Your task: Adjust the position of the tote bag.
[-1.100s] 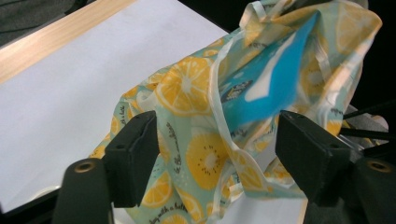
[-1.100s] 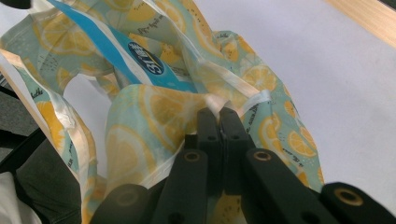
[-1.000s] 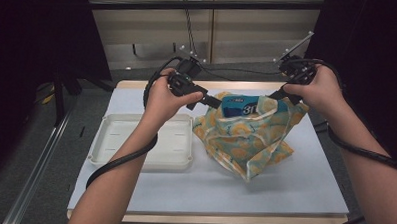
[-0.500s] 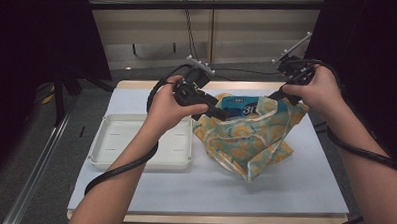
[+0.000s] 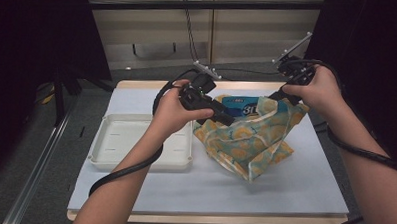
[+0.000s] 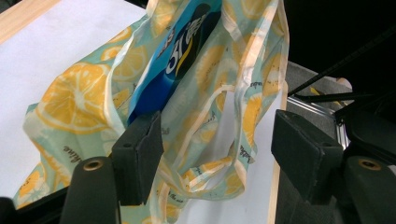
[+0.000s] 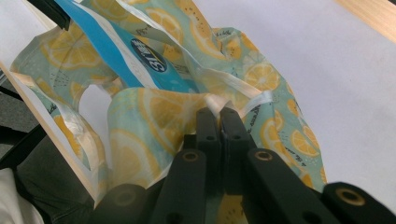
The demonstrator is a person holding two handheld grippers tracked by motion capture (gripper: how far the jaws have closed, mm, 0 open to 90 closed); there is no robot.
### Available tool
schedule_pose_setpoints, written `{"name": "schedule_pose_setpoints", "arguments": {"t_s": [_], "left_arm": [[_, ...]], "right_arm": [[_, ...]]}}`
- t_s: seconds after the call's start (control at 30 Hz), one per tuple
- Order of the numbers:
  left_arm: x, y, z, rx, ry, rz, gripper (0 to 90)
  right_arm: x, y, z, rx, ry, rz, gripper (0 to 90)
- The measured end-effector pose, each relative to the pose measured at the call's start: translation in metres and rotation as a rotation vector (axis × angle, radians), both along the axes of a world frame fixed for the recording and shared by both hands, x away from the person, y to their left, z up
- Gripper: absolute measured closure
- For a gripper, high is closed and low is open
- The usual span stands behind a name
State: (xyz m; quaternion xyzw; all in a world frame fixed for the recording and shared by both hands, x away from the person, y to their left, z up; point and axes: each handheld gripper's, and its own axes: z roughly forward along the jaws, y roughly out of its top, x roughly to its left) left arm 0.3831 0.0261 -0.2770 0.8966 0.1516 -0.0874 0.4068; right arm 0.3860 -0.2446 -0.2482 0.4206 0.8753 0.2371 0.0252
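Note:
A lemon-print cloth bag (image 5: 250,141) stands slumped on the white table cover, with a blue package (image 5: 240,106) sticking out of its mouth. My right gripper (image 5: 283,97) is shut on the bag's rim at the far right and holds that side up; in the right gripper view the jaws (image 7: 220,112) pinch a pale strap edge. My left gripper (image 5: 225,119) is open at the bag's near left rim. Its jaws have just been closing, and the bag's handle strap (image 6: 219,161) hangs loosely between the pads (image 6: 140,156) without being pressed. The blue package (image 6: 180,51) lies just beyond the left pad.
A shallow white tray (image 5: 110,156) sits on the table left of the bag. The wooden table edge (image 5: 207,220) runs along the front. Black cables trail from both grippers. Dark curtains flank the table.
My left gripper has moved right and slightly down, from above the tray's far corner to the bag's left rim. The right gripper and the bag have stayed put.

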Motion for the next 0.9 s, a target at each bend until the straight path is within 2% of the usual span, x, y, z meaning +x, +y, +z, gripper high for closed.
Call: {"name": "schedule_pose_setpoints", "arguments": {"t_s": [0.5, 0.6, 0.9], "left_arm": [[-0.002, -0.01, -0.009, 0.021, 0.012, -0.039, 40.5], [-0.003, -0.012, -0.01, 0.033, 0.026, -0.046, 44.0], [-0.003, -0.017, -0.016, 0.076, 0.031, -0.068, 53.9]], "right_arm": [[0.0, 0.0, -0.001, 0.001, 0.001, -0.002, 88.0], [0.0, -0.001, -0.002, 0.001, 0.002, -0.003, 88.0], [-0.001, -0.002, -0.003, 0.0, 0.005, -0.007, 87.6]]}}
